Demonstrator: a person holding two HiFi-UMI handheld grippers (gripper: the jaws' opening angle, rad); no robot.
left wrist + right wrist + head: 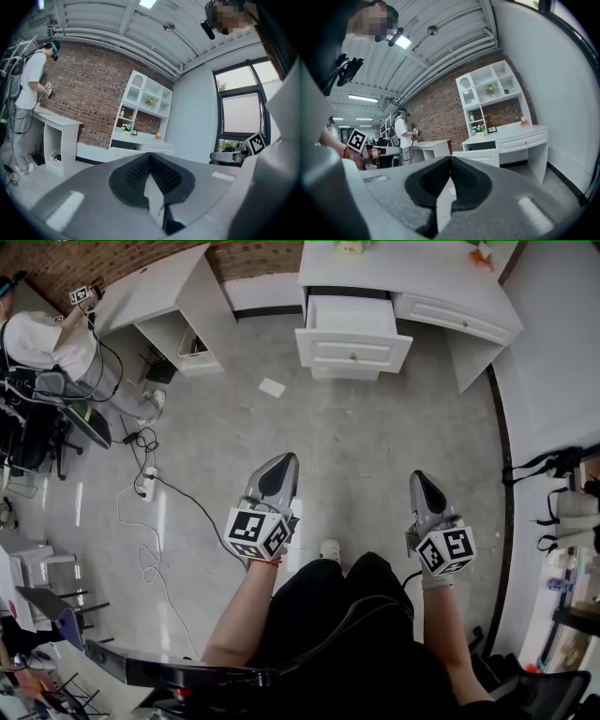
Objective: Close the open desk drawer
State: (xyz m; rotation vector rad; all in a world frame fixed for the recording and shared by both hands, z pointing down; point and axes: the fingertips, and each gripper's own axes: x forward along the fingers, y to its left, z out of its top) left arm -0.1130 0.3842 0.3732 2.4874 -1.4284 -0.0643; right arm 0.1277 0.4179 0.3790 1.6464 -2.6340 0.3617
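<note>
A white desk (412, 273) stands against the far wall, and its left drawer (353, 336) is pulled well out over the floor. Both grippers hang over the grey floor, well short of it, held at about knee height. My left gripper (287, 461) is shut with nothing in it, its jaws pressed together and pointing towards the desk. My right gripper (416, 476) is shut and empty as well. In the right gripper view the open drawer (483, 158) shows beyond the closed gripper tips (451, 160). In the left gripper view the desk (150, 149) lies far off past the gripper tips (150, 157).
A second white desk (155, 292) stands at the far left, with a person (42, 338) beside it. Cables and a power strip (142, 486) trail over the floor at left. A white scrap (272, 387) lies before the drawer. Racks and gear (562, 521) line the right wall.
</note>
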